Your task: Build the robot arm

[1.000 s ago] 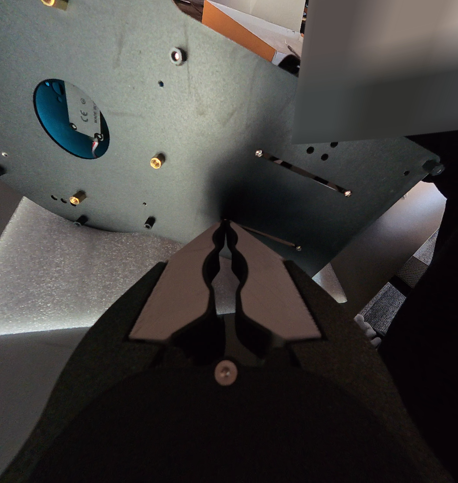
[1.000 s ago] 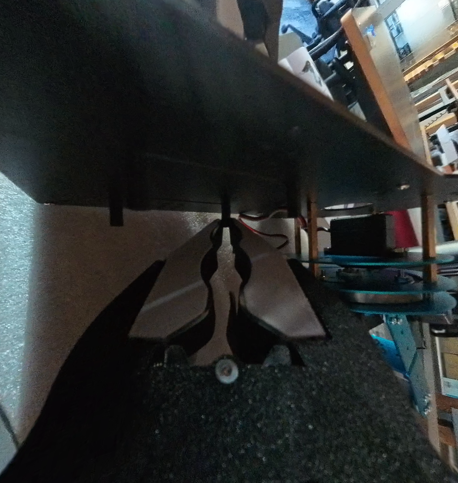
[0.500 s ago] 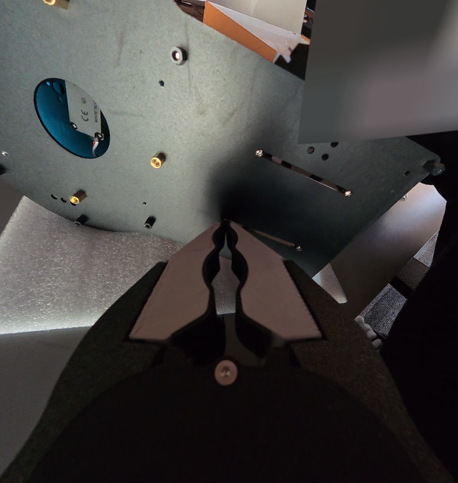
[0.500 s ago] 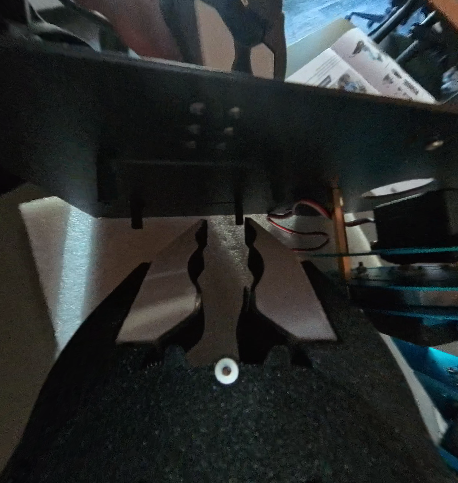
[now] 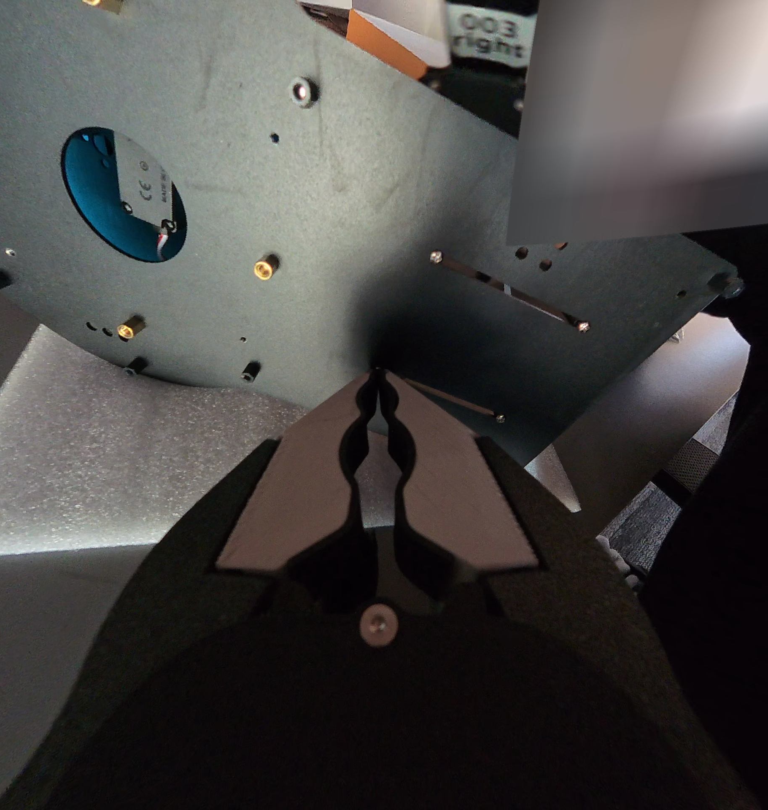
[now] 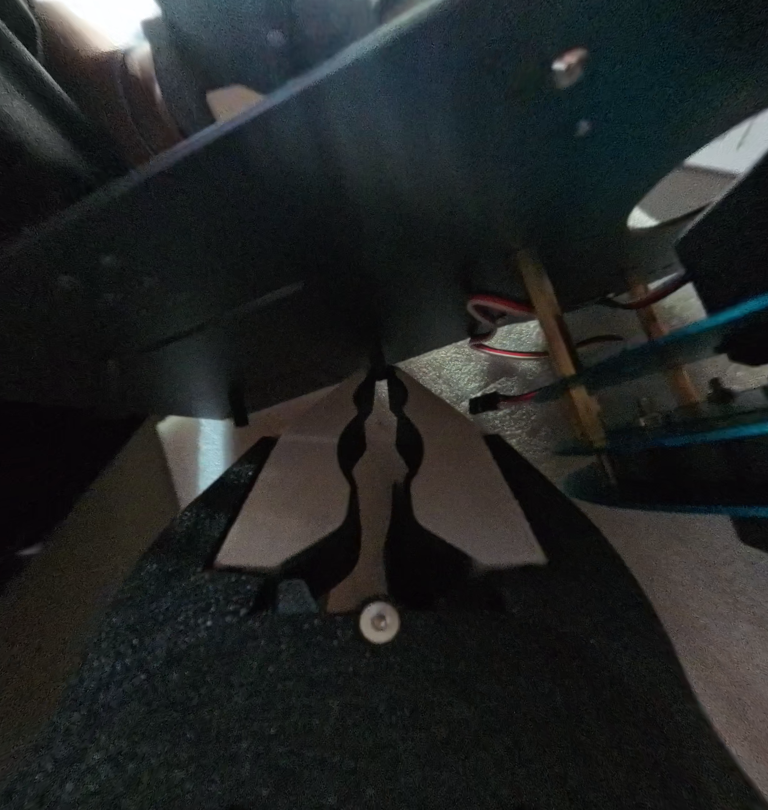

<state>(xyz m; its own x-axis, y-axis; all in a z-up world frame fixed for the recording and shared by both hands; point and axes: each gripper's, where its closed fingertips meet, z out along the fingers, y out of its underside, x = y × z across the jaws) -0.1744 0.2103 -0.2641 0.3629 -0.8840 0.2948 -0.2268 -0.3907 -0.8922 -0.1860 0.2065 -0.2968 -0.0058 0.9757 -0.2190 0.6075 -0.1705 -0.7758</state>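
Note:
A dark grey metal plate with a round hole, brass standoffs and a narrow slot stands tilted over white foam. My left gripper is shut on the plate's lower edge. In the right wrist view I see the same plate from below, dark and blurred. My right gripper is shut on a short black post that hangs from the plate's underside. A second short black post hangs to the left.
A white foam sheet lies under the plate. To the right of my right gripper are brass standoffs, blue clear plates, red-white-black wires and a black servo block. An orange-edged board lies behind the plate.
My right gripper stood open half a second ago and has shut on the black post again. Its view has tilted and the plate now slopes. My left gripper has held still.

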